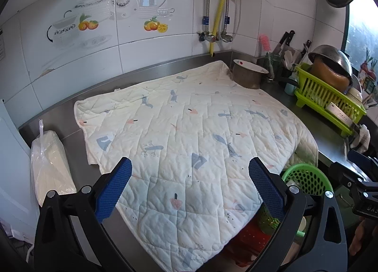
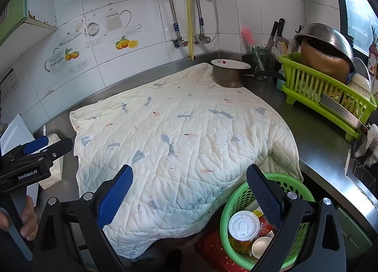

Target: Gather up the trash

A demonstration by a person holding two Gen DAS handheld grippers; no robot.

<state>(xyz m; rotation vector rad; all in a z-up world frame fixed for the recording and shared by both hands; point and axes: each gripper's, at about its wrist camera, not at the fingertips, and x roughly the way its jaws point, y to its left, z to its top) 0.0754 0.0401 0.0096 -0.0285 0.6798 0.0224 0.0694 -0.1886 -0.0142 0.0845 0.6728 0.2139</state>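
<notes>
A green perforated basket (image 2: 295,189) sits below the counter's front edge at the lower right. It holds trash: a white lidded cup (image 2: 243,224), a small cream cup (image 2: 261,246) and wrappers. The basket's rim shows in the left wrist view (image 1: 304,177). A quilted cream cloth (image 1: 189,135) covers the steel counter, also in the right wrist view (image 2: 184,142). My left gripper (image 1: 190,168) is open and empty above the cloth's front. My right gripper (image 2: 189,175) is open and empty, its right finger over the basket. The left gripper also shows at the left of the right wrist view (image 2: 45,146).
A clear bag of white material (image 1: 50,165) lies at the counter's left. A metal pot (image 1: 248,73) stands at the back. A lime dish rack (image 2: 326,97) with a colander and bowls stands at the right, knives and a pink brush behind it. A red stool (image 2: 210,243) is under the basket.
</notes>
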